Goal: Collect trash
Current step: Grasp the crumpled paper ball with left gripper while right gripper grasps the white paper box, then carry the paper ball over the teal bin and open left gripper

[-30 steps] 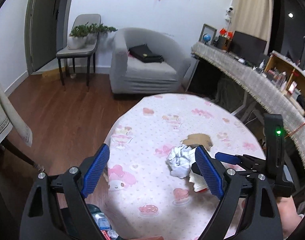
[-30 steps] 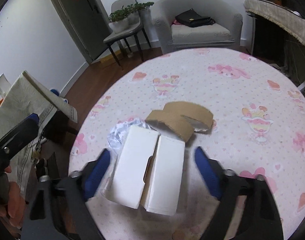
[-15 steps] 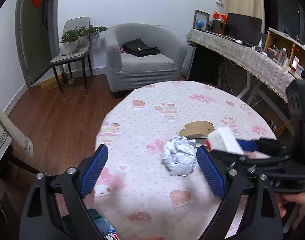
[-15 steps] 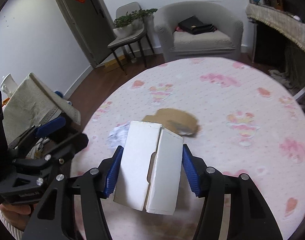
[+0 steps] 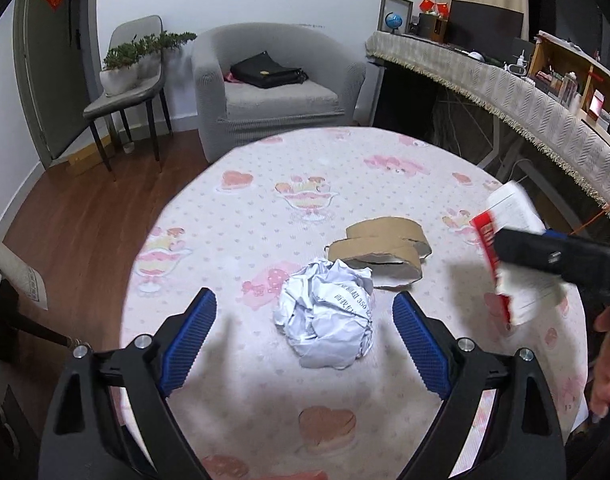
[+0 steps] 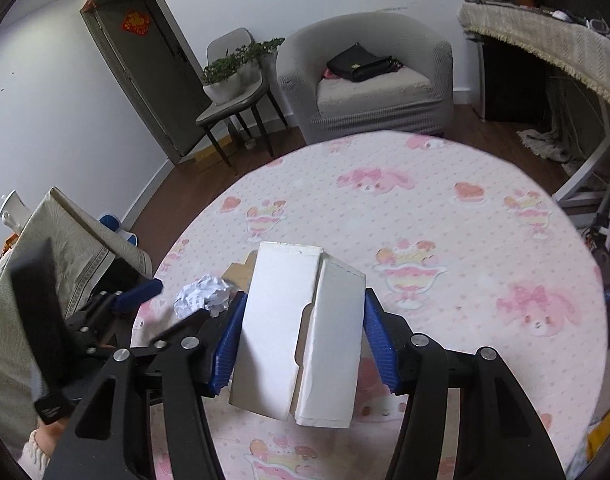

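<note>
right wrist view: the worktop point(image 6: 445, 216) now lies well below the box point(image 6: 301, 332), which a second ago rested on it between spread jaws; the right tool point(image 6: 301, 340) has clamped it and lifted it clear, so that piece is ready for binning. the tape rolls point(image 5: 379, 248) and paper ball point(image 5: 327, 316) stay down, the ball between the wide-open left tool point(image 5: 305, 336), likely next.
</note>
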